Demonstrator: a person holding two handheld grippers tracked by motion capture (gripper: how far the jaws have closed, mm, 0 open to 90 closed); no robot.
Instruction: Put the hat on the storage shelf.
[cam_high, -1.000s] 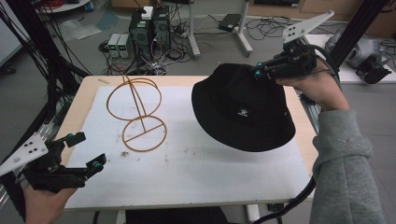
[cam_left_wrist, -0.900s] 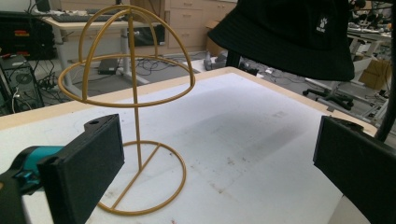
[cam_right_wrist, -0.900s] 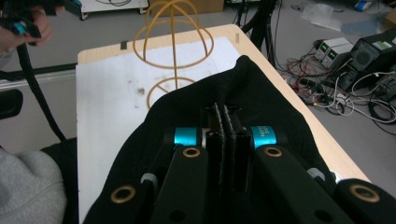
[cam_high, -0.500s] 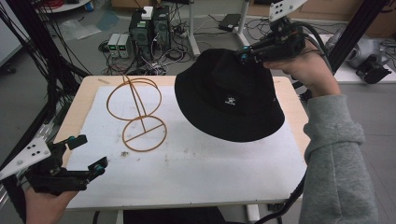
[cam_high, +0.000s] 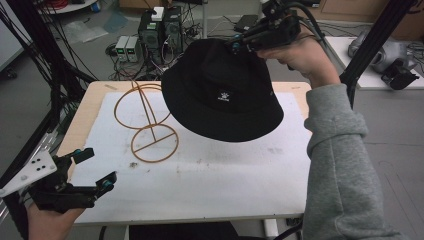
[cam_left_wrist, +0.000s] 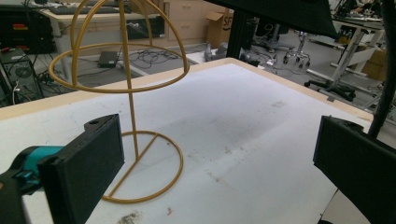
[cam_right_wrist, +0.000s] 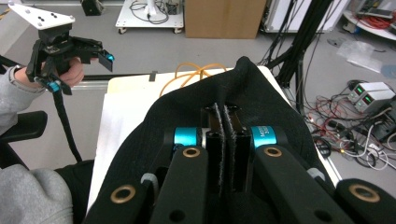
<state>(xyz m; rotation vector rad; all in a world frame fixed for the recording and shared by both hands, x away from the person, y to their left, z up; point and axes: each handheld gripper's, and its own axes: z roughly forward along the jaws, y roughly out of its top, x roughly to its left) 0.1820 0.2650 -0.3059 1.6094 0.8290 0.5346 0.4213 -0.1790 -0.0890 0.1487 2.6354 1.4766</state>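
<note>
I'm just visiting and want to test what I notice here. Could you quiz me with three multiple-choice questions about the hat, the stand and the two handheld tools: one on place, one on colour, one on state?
1. Where is the hat?
A. lying on the table
B. held up above the table
C. set on the stand

2. What colour is the wire stand?
A. yellow-orange
B. blue
C. white

3. How do the left gripper jaws stand?
A. shut on the hat
B. shut on the stand
C. open, holding nothing

Answers: 1 B, the right gripper pinches its brim in the air. 2 A, its rings are yellow-orange. 3 C, a wide gap shows between them.
</note>
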